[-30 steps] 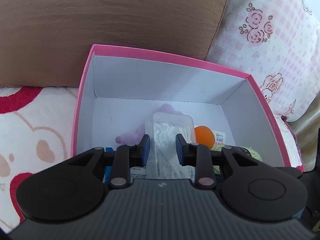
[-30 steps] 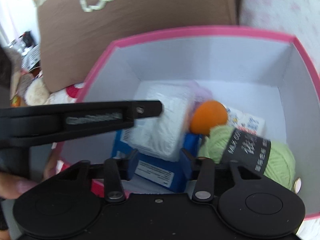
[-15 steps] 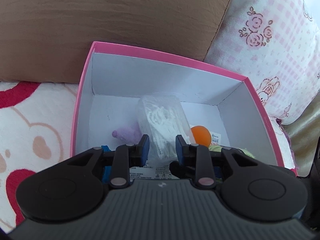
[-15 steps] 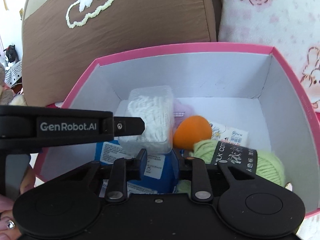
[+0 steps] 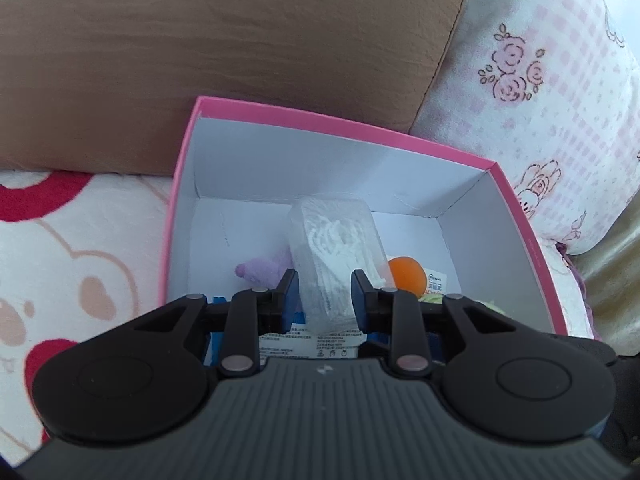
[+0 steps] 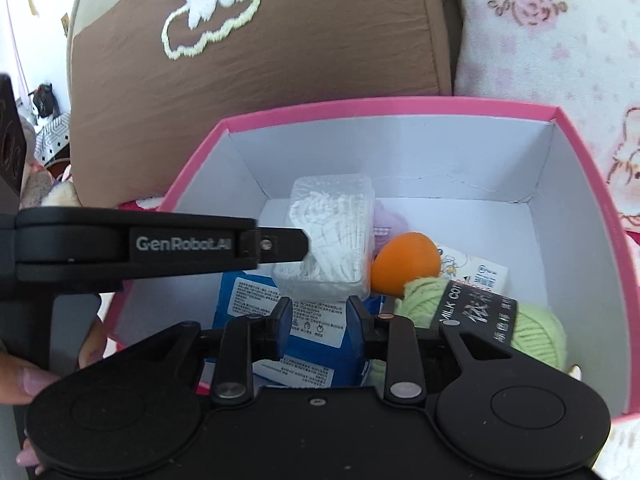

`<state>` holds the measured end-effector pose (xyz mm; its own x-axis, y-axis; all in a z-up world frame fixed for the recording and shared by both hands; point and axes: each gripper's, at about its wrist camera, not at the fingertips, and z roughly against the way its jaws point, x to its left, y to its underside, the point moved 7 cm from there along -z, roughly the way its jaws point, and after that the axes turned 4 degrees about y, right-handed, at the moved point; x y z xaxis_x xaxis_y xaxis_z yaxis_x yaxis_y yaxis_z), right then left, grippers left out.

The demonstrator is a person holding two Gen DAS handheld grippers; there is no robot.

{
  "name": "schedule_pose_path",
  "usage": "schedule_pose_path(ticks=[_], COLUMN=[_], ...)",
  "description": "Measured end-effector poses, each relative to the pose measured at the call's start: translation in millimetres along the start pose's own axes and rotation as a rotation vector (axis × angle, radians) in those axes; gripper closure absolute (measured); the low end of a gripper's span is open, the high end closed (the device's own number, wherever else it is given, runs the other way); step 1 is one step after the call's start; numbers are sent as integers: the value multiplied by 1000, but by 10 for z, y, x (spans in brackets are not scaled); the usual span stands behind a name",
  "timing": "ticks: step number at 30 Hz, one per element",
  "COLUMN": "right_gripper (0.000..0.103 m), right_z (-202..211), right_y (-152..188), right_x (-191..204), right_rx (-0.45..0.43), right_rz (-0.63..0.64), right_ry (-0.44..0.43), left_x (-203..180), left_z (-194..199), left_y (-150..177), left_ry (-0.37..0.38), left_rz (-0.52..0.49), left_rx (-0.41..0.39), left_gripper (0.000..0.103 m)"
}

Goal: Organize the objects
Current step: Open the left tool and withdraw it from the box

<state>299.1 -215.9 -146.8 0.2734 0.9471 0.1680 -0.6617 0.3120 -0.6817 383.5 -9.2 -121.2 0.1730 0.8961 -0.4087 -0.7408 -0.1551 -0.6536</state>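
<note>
Pink-rimmed cardboard box [image 5: 352,128] fills mid-frame in both views. At the left of the right wrist view, the left gripper [image 5: 323,294] reaches in, clamped on a clear case of cotton swabs [image 6: 330,232] held above the contents. Lower centre, the right gripper [image 6: 320,316], its jaws just opening slightly and holding nothing, hangs over a blue packet [image 6: 256,300]. Rightward lie an orange ball [image 6: 404,262] and green yarn [image 6: 532,330].

Brown cushion [image 5: 224,64] with cloud embroidery, beside pink floral pillow [image 5: 560,92]; bear-print blanket [image 5: 80,256] below.
</note>
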Motion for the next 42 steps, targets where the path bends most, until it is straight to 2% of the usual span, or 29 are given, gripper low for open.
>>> schedule_pose_path(ticks=[5,19,24,31,42], right_gripper=[67,51,48,41,29], right_z=[300,1285,1592,1959,2082], right_y=[-42,-4,36,87,398], right_x=[-29,-3,6,14,34], right_rx=[-30,-64,-68,-108,-103], right_rz=[-7,30,2,18,21], right_ry=[11,81,83,127,155], left_x=[-29,-522,-606,-627,-661], left_z=[202,1161,1499,1816,1926], left_y=[12,72,193,336,676], left_ry=[-40,-106,-123,-129,-140], left_rz=[-22,-133,-158,-148,-141], left_rx=[30,58,64,74,76], left_gripper=[76,73,62,56,44])
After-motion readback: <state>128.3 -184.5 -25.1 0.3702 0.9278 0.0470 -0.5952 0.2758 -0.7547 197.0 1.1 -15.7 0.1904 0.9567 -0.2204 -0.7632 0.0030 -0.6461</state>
